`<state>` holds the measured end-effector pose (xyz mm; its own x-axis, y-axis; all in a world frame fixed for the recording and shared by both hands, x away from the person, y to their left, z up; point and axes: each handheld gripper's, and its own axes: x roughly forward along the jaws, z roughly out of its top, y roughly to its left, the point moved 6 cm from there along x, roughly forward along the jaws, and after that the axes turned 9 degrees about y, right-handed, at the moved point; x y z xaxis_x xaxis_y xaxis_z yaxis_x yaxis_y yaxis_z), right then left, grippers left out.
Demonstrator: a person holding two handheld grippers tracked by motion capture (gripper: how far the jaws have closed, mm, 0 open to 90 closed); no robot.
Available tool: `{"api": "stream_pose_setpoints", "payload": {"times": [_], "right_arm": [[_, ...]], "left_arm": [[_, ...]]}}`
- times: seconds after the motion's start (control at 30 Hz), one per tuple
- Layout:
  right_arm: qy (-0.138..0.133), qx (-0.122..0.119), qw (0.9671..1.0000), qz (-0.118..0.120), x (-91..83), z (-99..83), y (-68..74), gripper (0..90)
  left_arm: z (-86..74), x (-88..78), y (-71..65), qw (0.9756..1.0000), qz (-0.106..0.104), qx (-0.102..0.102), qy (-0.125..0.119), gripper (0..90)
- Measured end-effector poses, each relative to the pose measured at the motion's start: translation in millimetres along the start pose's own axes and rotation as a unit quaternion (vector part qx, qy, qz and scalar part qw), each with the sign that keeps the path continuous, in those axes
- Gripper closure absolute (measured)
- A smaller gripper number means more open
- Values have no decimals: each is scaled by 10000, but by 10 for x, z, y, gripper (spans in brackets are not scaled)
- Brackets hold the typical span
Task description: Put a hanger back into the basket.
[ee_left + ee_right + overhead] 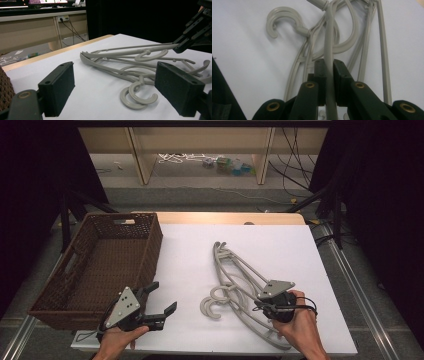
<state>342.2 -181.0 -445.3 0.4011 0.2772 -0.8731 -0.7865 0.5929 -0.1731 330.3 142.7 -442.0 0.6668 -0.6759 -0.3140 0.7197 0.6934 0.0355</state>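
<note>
Several grey hangers (235, 280) heaped at mid-table on white sheet (280, 245), hooks toward the near edge. Right gripper (261, 303) clamped on one hanger's thin bar (329, 75), jaws pressed tight against it. Left gripper (161, 296) spread wide over bare sheet, nothing between its jaws, just beside brown wicker basket (150, 245).

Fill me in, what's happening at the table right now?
A person works with a gripper in each hand. The right gripper is shut on the bar of one grey hanger, the top one of a small pile of hangers on the white table. The left gripper hovers open near the wicker basket, holding nothing.
</note>
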Motion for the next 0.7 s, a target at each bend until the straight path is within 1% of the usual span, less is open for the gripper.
{"api": "stream_pose_setpoints", "payload": {"times": [0.03,0.07,0.1,0.13,0.17,0.2,0.23,0.27,0.3,0.33,0.37,0.4,0.43,0.53,0.6,0.67,0.7], "right_arm": [[-99,5,9999,-25,-28,7,-10,829],[-87,101,9999,-33,-63,3,-6,830],[-213,-57,9998,-17,-78,22,-28,830],[-254,-15,9997,-7,-107,23,-22,830],[-305,87,9995,-10,-138,27,-14,830],[-331,46,9994,40,-178,32,-21,830],[-342,57,9993,106,-203,38,-8,830],[-388,16,9992,136,-228,46,4,830],[-448,-28,9989,150,-252,57,9,830],[-471,-82,9987,163,-272,66,14,830],[-514,-112,9984,203,-296,75,28,831],[-536,-130,9982,222,-314,83,36,830],[-572,-150,9980,235,-332,91,45,830],[-648,-217,9972,305,-364,113,90,830],[-644,-304,9968,375,-372,128,125,830],[-691,-330,9963,400,-363,145,166,830],[-696,-353,9960,441,-364,151,180,831]], "left_arm": [[-2,3,-8,10000,11,-9,12,161],[-2,7,-10,10000,14,58,27,162],[-6,11,-20,9999,5,81,69,163],[-9,21,-30,9999,-2,123,75,164],[-14,24,-37,9997,34,184,127,165],[-13,32,-46,9996,53,244,142,165],[-10,46,-60,9995,53,271,136,165],[-8,55,-71,9993,59,324,188,165],[-2,79,-87,9992,37,369,169,165],[0,91,-103,9989,21,415,235,166],[15,111,-118,9987,-38,445,247,166],[30,125,-137,9987,-112,425,259,166],[47,140,-147,9985,-104,467,249,167],[87,197,-167,9972,-69,677,310,165],[122,232,-161,9966,-41,750,325,167],[159,269,-160,9960,-77,821,349,166],[172,290,-162,9952,-96,895,384,164]]}}
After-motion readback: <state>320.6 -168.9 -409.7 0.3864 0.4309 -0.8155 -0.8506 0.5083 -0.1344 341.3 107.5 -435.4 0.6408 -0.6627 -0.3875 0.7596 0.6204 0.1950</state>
